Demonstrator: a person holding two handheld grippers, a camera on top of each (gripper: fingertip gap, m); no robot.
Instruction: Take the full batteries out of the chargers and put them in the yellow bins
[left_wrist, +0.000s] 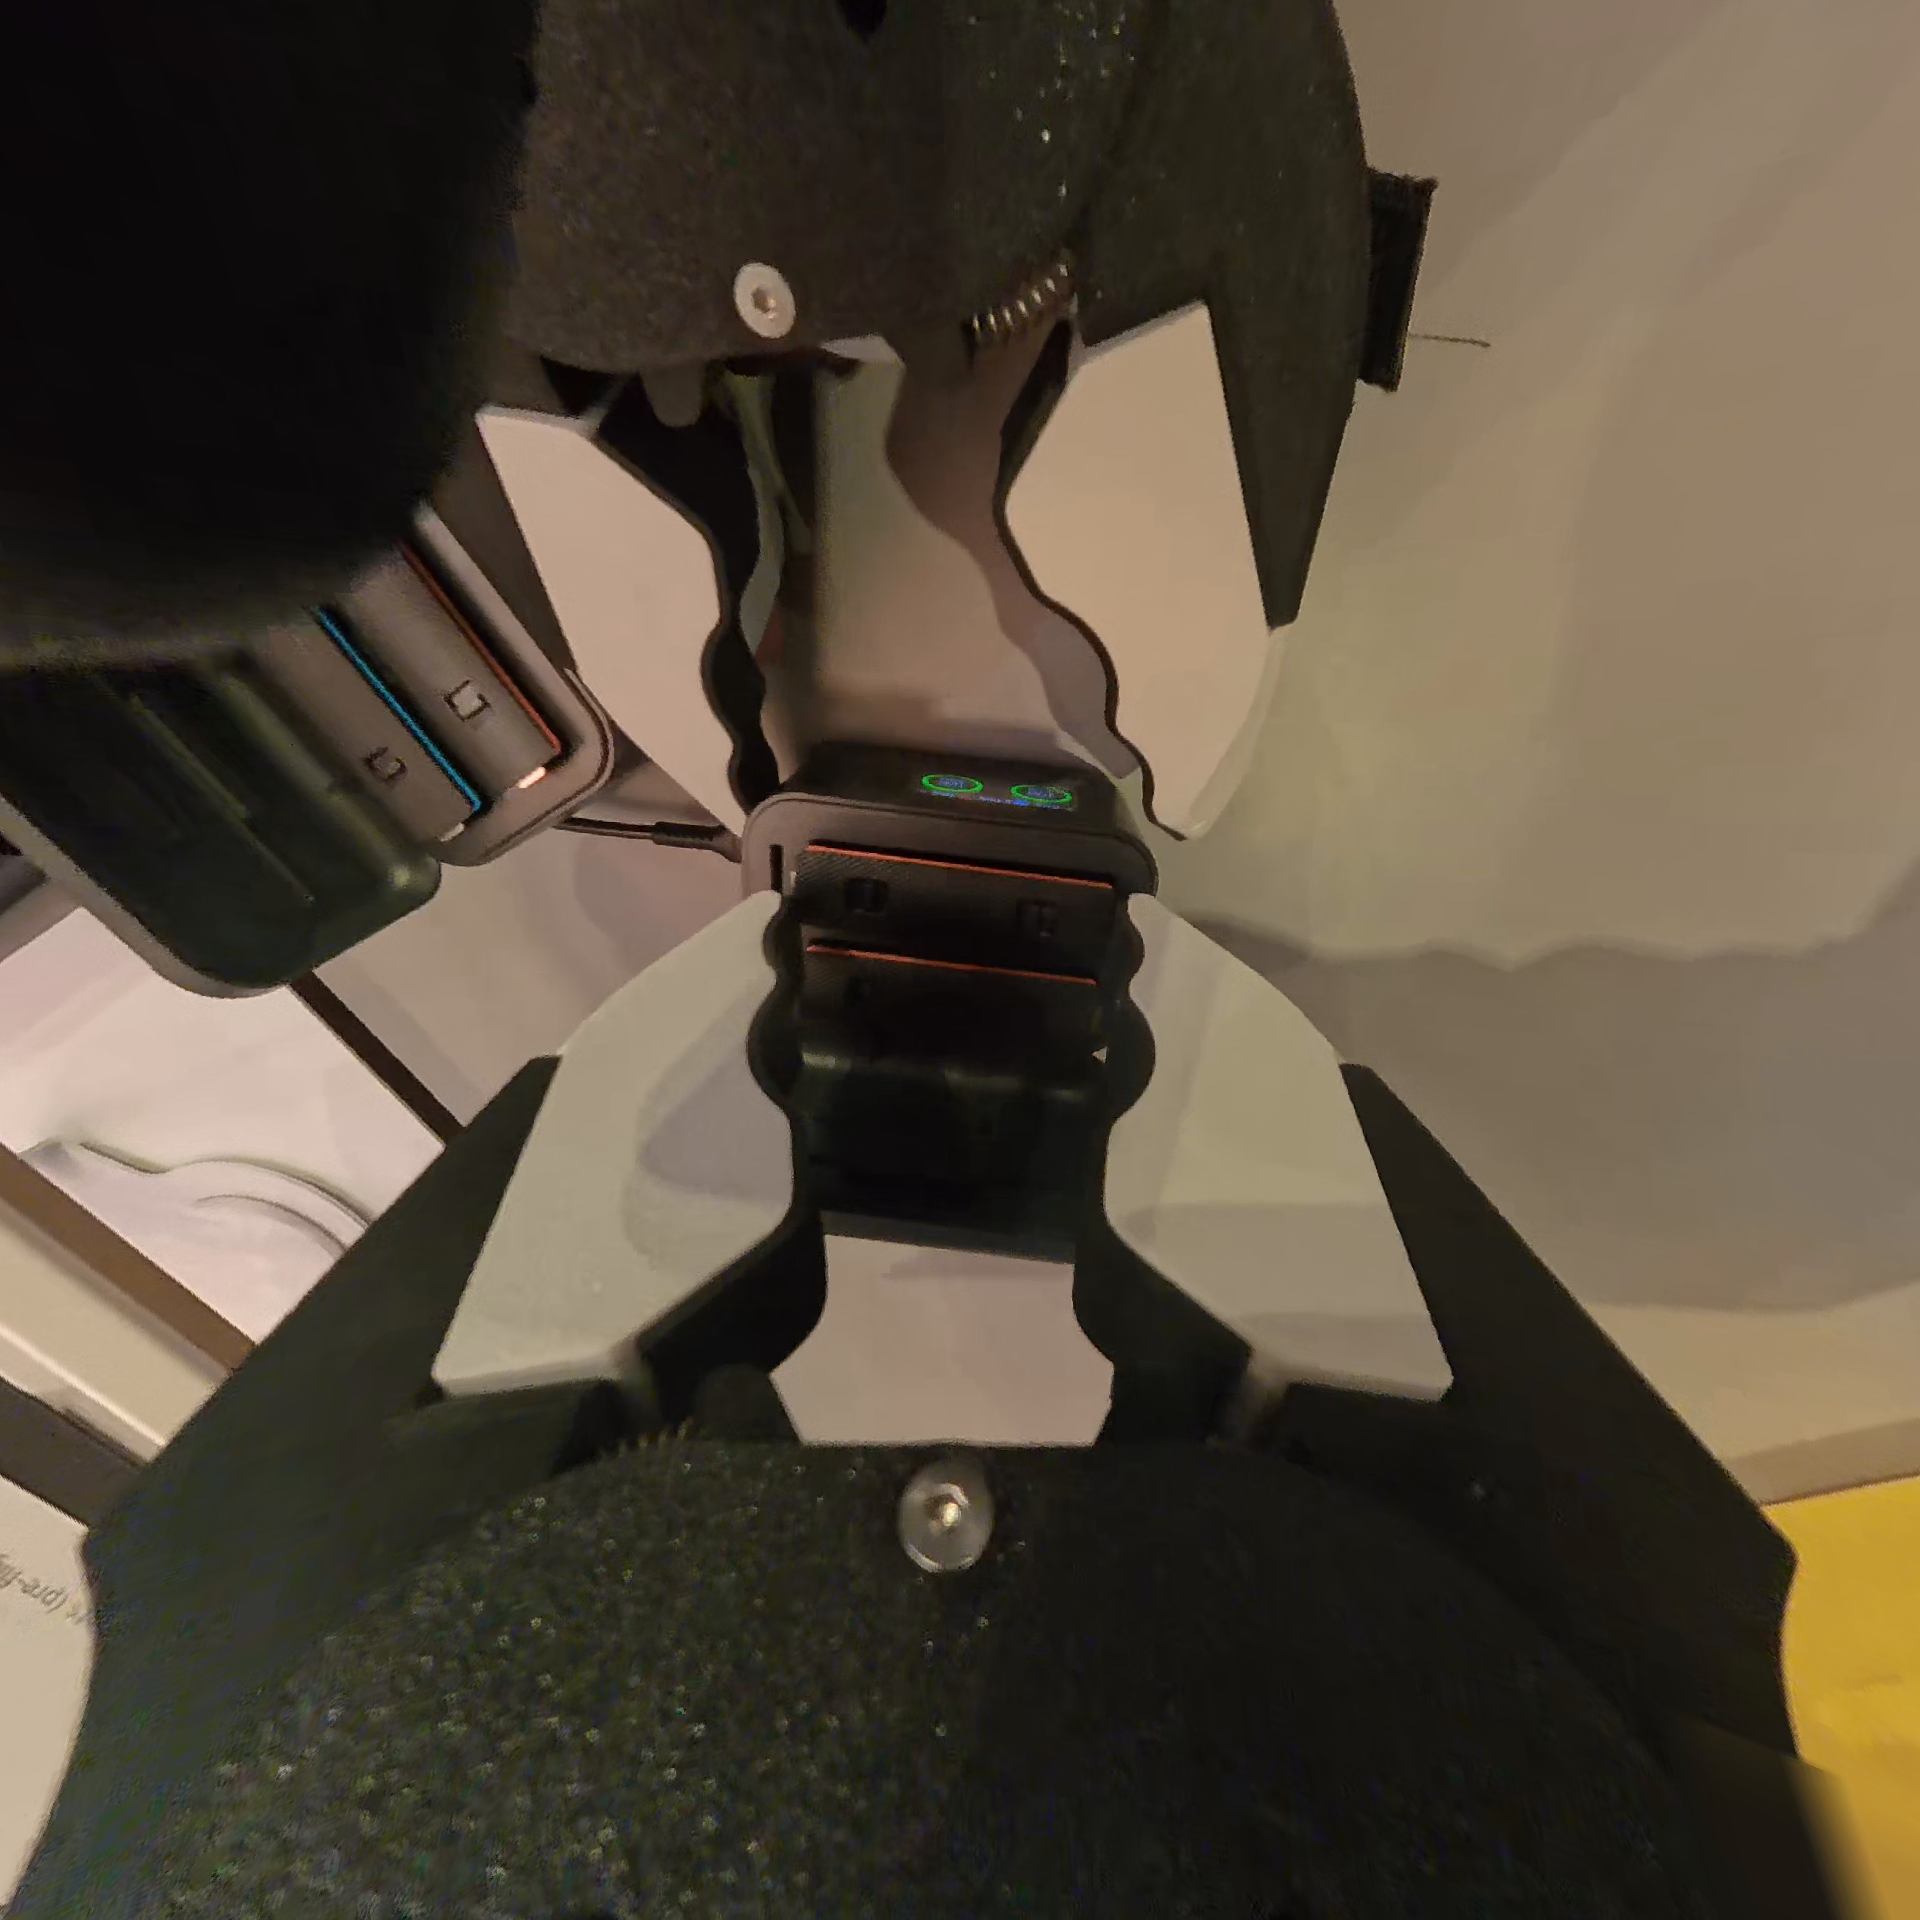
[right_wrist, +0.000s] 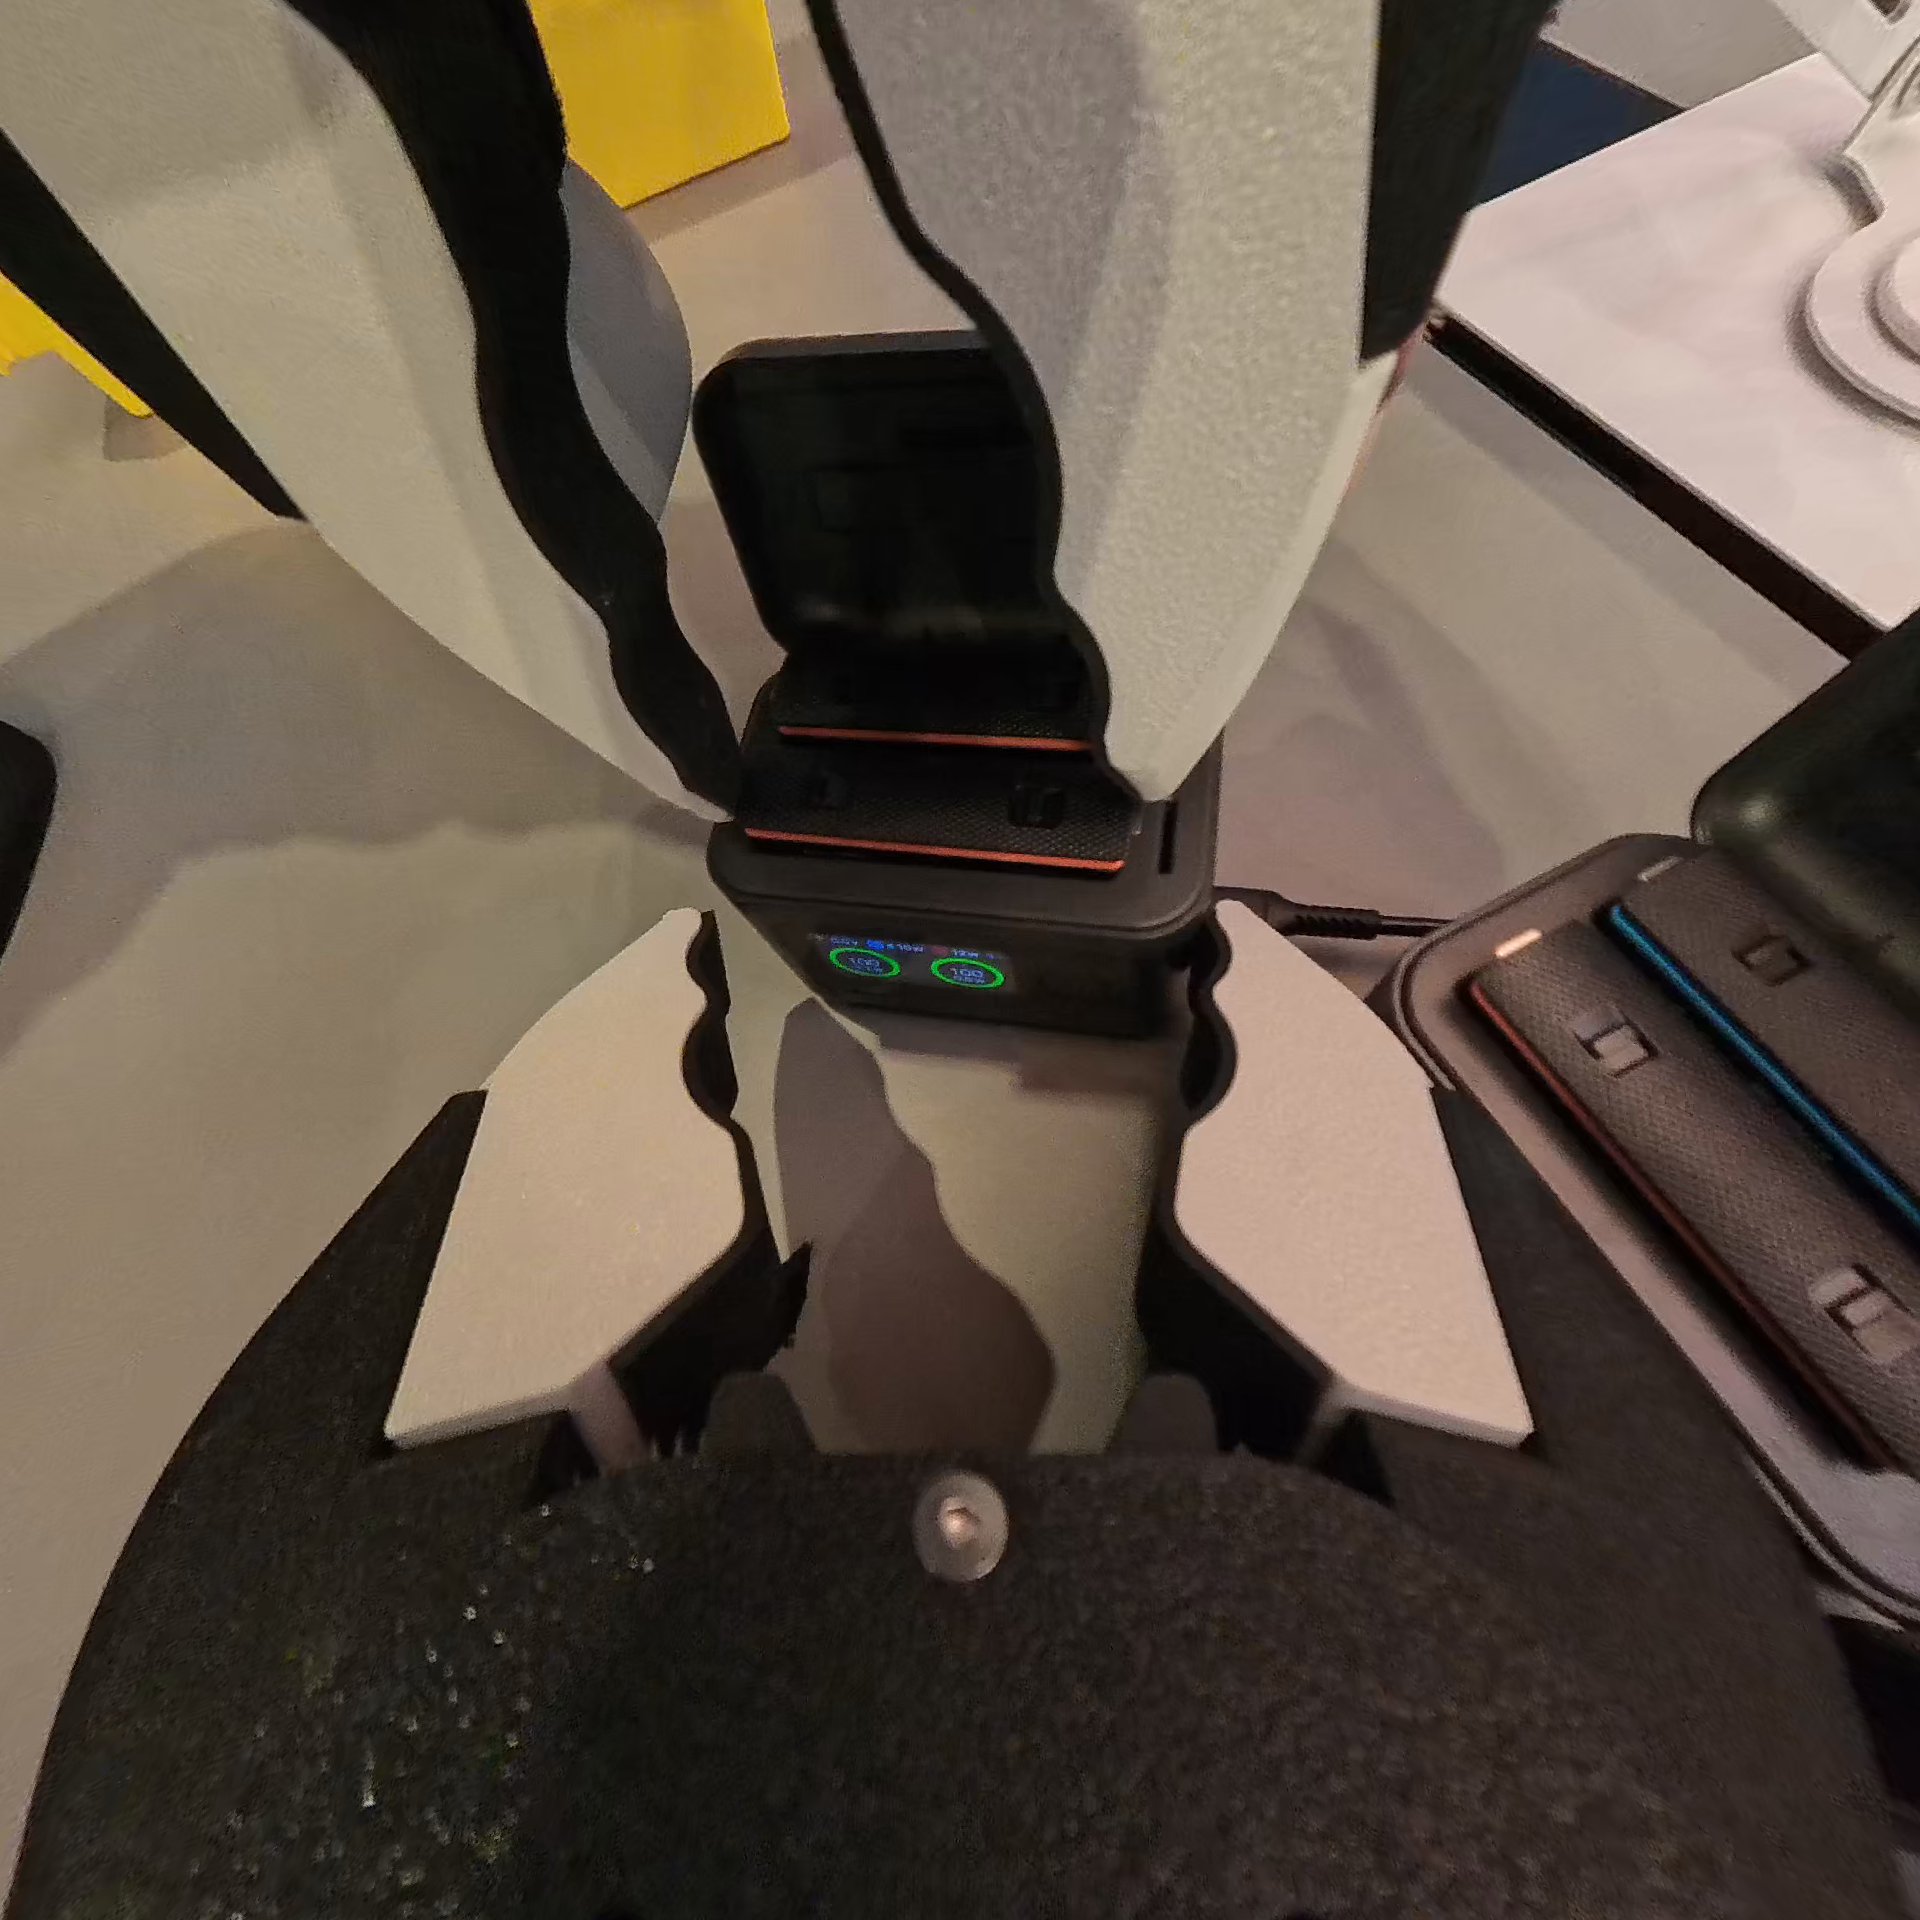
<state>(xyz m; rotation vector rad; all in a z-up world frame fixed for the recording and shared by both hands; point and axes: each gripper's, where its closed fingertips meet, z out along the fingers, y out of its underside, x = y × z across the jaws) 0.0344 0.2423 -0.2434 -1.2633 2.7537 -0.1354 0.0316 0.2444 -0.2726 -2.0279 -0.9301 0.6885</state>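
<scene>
The right gripper (right_wrist: 951, 997) stands open, its white fingers (right_wrist: 582, 1174) flanking the front of a small black charger (right_wrist: 966, 925) whose screen (right_wrist: 914, 966) shows two green rings. The left gripper (right_wrist: 914, 727) comes from the far side, its fingers either side of the rear orange-edged battery (right_wrist: 935, 717); whether they touch it is unclear. A larger charger case (right_wrist: 1704, 1122) sits at right, a yellow bin (right_wrist: 665, 94) beyond.

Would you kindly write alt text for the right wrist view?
A small black charger with two orange-edged batteries and an open lid stands on a grey table, between two opposing white-fingered grippers: the right gripper flanks its base, the left gripper closes on the farther battery.
</scene>
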